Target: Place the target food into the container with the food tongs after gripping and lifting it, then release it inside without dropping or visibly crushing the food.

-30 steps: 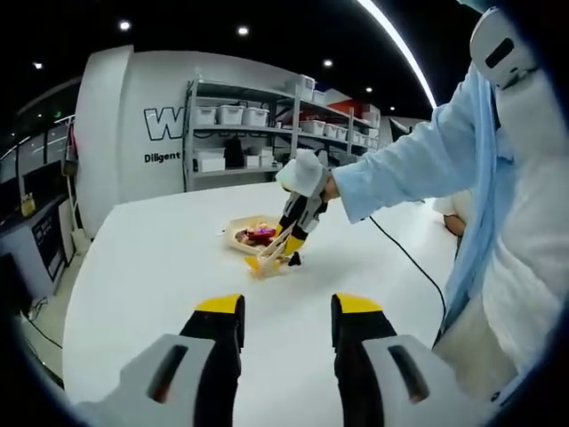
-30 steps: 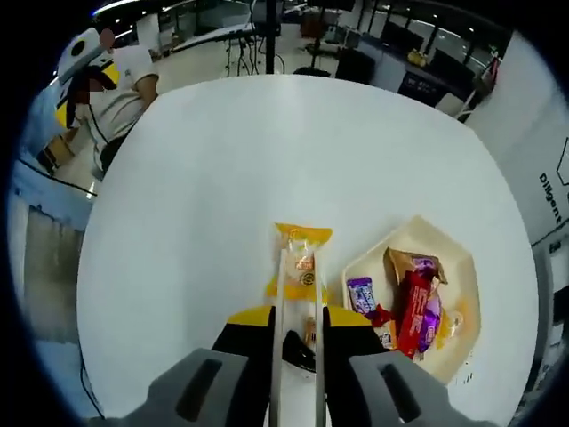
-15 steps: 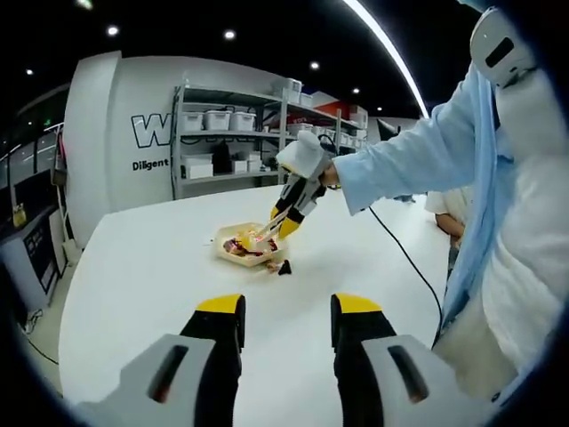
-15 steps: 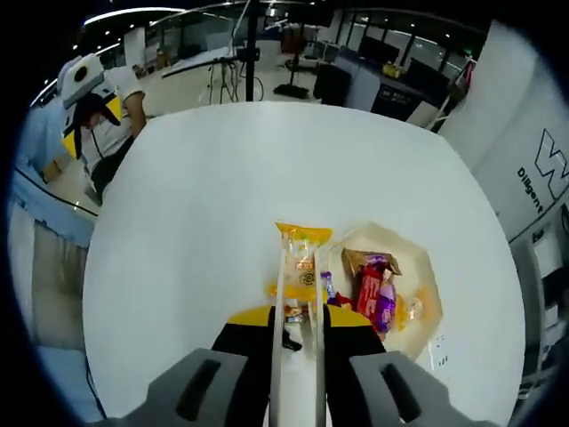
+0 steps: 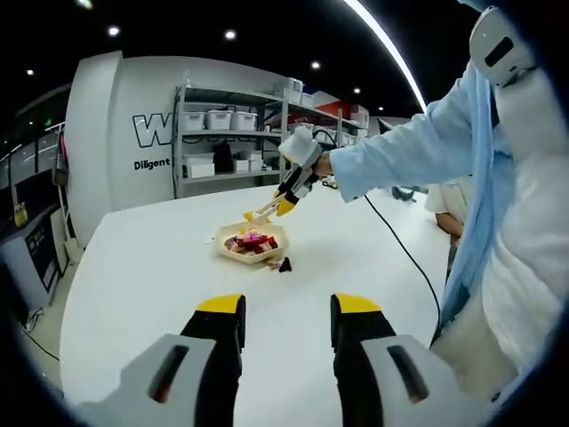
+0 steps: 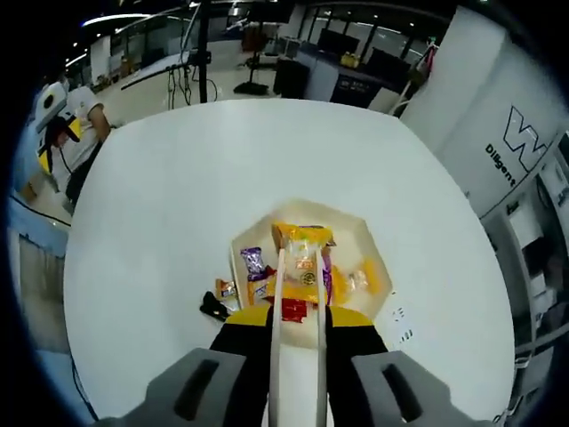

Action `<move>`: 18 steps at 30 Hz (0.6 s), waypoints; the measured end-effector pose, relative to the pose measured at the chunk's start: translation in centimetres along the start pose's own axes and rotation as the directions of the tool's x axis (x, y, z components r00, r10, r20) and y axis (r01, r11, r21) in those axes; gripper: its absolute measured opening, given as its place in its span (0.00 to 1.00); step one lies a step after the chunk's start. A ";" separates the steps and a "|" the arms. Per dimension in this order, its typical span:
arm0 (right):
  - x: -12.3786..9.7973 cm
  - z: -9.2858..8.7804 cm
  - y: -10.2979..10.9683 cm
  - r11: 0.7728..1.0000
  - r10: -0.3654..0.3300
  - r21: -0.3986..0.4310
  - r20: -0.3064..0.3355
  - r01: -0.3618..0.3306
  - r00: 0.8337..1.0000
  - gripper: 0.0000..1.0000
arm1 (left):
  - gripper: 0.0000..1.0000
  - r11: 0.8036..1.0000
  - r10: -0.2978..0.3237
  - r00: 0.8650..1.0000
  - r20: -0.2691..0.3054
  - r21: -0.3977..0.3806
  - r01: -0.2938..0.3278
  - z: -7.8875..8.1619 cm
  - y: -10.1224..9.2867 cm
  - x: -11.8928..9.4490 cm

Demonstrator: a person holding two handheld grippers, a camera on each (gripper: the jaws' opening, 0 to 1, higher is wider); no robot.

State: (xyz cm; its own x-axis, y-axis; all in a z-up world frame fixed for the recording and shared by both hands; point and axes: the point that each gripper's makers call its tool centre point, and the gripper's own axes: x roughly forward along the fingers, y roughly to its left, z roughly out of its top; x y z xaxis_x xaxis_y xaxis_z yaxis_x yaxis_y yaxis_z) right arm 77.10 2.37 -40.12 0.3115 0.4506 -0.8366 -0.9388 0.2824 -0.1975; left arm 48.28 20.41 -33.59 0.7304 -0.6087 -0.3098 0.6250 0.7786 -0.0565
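Right gripper view: right gripper (image 6: 298,325) clamped on food tongs (image 6: 297,338), tong arms running up between the jaws. Tongs pinching an orange-yellow snack packet (image 6: 302,253), held in the air above the cream, many-sided container (image 6: 378,258), not resting in it. Inside container: purple-wrapped snack (image 6: 253,262), red packet (image 6: 294,310), yellow packets (image 6: 364,277). Small dark item (image 6: 213,308) lying on white bench (image 6: 160,205) just beside container's rim. Container sits near bench middle, well apart from all edges. Left gripper view: left gripper (image 5: 286,318) low in front, jaws spread apart, nothing between them, hovering over near part of bench (image 5: 151,267). Farther across, right gripper (image 5: 286,197) in a gloved hand (image 5: 300,153) with light-blue sleeve (image 5: 418,160), tongs (image 5: 265,211) angled down over container (image 5: 252,245); packet at tong tips too small to make out. Dark item (image 5: 284,264) just beside container. Shelving with bins (image 5: 236,133) beyond far edge of bench.
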 end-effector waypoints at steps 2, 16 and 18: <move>0.1 -0.2 0.2 1.000 0.014 0.023 0.003 -0.014 1.000 0.14 | 0.36 1.000 0.000 1.000 0.000 0.003 0.000 0.0 -0.1 0.0; -1.0 -0.4 2.9 0.998 0.065 -0.001 0.037 -0.065 0.997 0.15 | 0.36 1.000 -0.018 1.000 0.004 0.016 0.018 0.6 -0.3 0.5; -1.2 -0.7 3.9 0.996 0.088 -0.006 0.036 -0.088 0.996 0.15 | 0.36 1.000 -0.021 1.000 0.004 0.018 0.021 0.7 -0.4 0.5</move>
State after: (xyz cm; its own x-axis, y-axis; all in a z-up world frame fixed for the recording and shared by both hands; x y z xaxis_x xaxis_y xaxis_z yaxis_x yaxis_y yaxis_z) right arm 72.94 2.35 -40.24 0.2330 0.5035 -0.8320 -0.9634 0.2364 -0.1268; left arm 48.62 19.71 -33.06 0.7183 -0.6256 -0.3043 0.6450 0.7628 -0.0457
